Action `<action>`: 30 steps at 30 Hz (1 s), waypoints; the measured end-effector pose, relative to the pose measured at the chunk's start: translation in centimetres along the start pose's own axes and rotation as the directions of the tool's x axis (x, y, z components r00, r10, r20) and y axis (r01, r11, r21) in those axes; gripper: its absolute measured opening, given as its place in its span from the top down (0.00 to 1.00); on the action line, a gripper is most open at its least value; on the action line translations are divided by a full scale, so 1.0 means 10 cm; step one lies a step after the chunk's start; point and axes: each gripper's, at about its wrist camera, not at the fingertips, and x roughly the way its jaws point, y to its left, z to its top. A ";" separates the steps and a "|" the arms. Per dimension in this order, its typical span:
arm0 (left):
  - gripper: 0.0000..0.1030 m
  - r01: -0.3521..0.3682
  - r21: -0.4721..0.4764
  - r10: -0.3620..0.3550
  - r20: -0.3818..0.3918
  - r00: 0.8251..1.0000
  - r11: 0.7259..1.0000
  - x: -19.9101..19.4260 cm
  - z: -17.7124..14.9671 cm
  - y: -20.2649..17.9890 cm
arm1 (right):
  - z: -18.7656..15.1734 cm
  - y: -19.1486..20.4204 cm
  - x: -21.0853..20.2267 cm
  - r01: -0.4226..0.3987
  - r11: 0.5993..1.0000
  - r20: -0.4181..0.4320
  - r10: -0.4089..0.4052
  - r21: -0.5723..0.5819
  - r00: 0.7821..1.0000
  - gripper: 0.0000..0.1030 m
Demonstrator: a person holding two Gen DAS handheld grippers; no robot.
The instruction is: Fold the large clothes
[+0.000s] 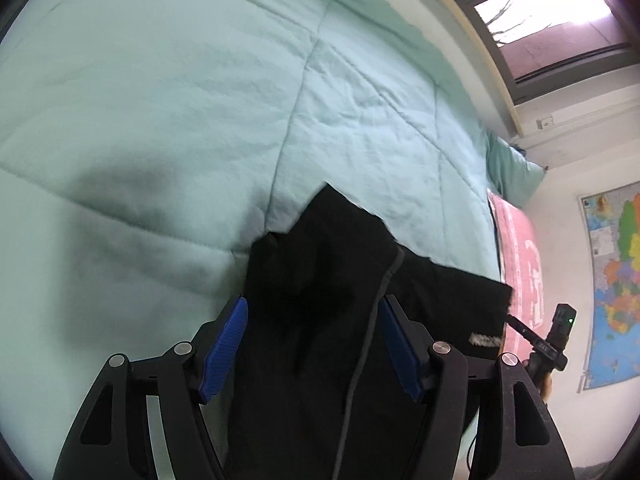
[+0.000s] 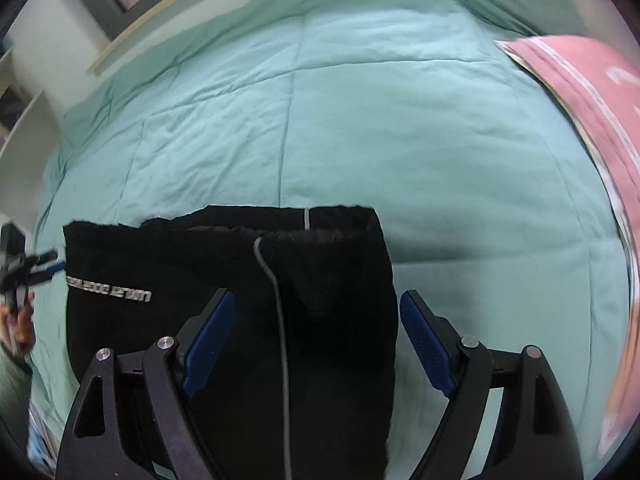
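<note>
The black garment (image 2: 224, 280) lies folded on the mint quilt (image 2: 360, 128) of the bed, its white lettering (image 2: 108, 289) toward my left side. My left gripper (image 1: 312, 344) hangs over it, jaws spread wide, holding nothing. My right gripper (image 2: 316, 336) is likewise wide open and empty above the cloth. A pink blanket (image 2: 592, 92) lies beside the quilt.
</note>
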 end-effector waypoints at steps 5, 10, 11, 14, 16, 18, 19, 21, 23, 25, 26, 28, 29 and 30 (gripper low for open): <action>0.33 0.067 -0.022 -0.068 -0.091 0.993 0.998 0.30 0.13 0.16 | 0.16 -0.15 0.32 0.002 0.998 -0.045 -0.005 -0.063 0.999 0.16; 0.33 0.137 -0.013 -0.137 -0.133 0.982 0.991 0.50 0.18 0.20 | 0.27 -0.35 0.68 -0.166 0.986 -0.104 0.165 -0.003 0.981 0.24; 0.34 0.136 -0.018 -0.137 -0.119 0.983 0.991 0.50 0.19 0.22 | 0.28 -0.38 0.73 -0.188 0.982 -0.100 0.189 0.018 0.977 0.55; 0.74 0.164 -0.035 -0.165 -0.034 0.986 0.986 0.34 0.16 0.24 | 0.25 -0.35 0.70 -0.152 0.988 -0.082 0.154 0.024 0.985 0.74; 0.84 0.158 -0.006 -0.158 0.008 0.987 0.987 0.20 0.08 0.17 | 0.20 -0.30 0.56 -0.111 0.994 -0.040 0.111 0.014 0.993 0.76; 0.86 0.149 0.026 -0.150 0.046 0.988 0.989 0.06 0.00 0.07 | 0.14 -0.27 0.39 -0.079 0.997 0.000 0.079 0.018 0.997 0.77; 0.87 0.144 0.037 -0.147 0.063 0.987 0.989 0.00 -0.02 0.03 | 0.13 -0.26 0.31 -0.067 0.998 0.018 0.066 0.023 0.998 0.77; 0.87 0.142 0.063 -0.148 0.114 0.982 0.988 -0.20 -0.07 -0.12 | 0.12 -0.22 0.10 -0.030 0.999 0.059 0.028 0.029 0.998 0.78; 0.88 0.143 0.098 -0.159 0.180 0.971 0.985 -0.45 -0.10 -0.31 | 0.15 -0.16 -0.10 0.007 1.000 0.093 -0.008 0.015 0.996 0.79; 0.88 0.130 0.123 -0.155 0.230 0.961 0.984 -0.65 -0.05 -0.45 | 0.21 -0.05 -0.31 0.049 0.999 0.135 -0.048 -0.009 0.990 0.80; 0.88 0.124 0.128 -0.153 0.251 0.956 0.984 -0.73 -0.02 -0.51 | 0.27 0.04 -0.42 0.075 0.997 0.162 -0.069 -0.031 0.984 0.80; 0.88 0.122 0.127 -0.154 0.280 0.947 0.984 -0.81 0.08 -0.56 | 0.39 0.15 -0.51 0.123 0.991 0.200 -0.110 -0.056 0.974 0.81; 0.88 0.111 0.123 -0.144 0.293 0.945 0.986 -0.80 0.13 -0.57 | 0.44 0.17 -0.51 0.140 0.988 0.209 -0.124 -0.063 0.970 0.81; 0.88 0.092 0.116 -0.123 0.299 0.946 0.989 -0.75 0.21 -0.56 | 0.52 0.19 -0.47 0.160 0.985 0.213 -0.143 -0.068 0.967 0.81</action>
